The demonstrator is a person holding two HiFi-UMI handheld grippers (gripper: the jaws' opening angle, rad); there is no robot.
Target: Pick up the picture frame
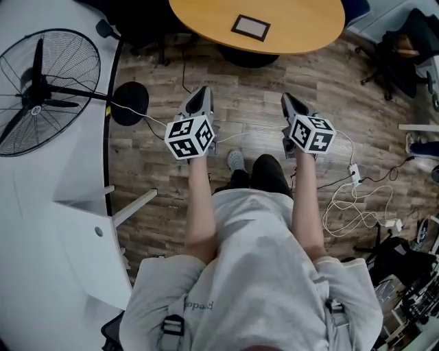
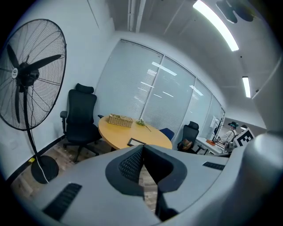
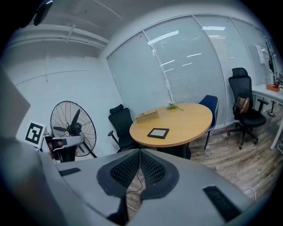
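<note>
A small dark-rimmed rectangular picture frame (image 1: 250, 27) is seen lying flat on a round light-wood table (image 1: 206, 20), near the table's edge on the person's side. It is touched by neither gripper. The table is set at the far side of a grey-brown wood-plank floor (image 1: 240, 116), well apart from the person.

The left gripper (image 1: 199, 92) and the right gripper (image 1: 289, 98) are held side by side in front of the body on outstretched forearms, both aimed towards the table and tilted a little downward. A white cube with black square markers is carried on each.

In the left gripper view the two ribbed black pads are seen pressed together at the tips, with nothing between them. In the right gripper view the jaws are likewise brought fully together and nothing is held. In both gripper views the frame is seen beyond the tips, on the tabletop.

A rectangular woven wicker basket (image 3: 147, 116) and a small green sprig (image 3: 171, 106) are placed further back on the table, apart from the frame. A large black wire-cage pedestal fan (image 1: 41, 89) is stood to the person's left. A black high-backed office chair (image 2: 82, 119) is parked beside the table, near the fan. Loose white cables (image 1: 357, 199) are spread over the floor to the person's right.
</note>
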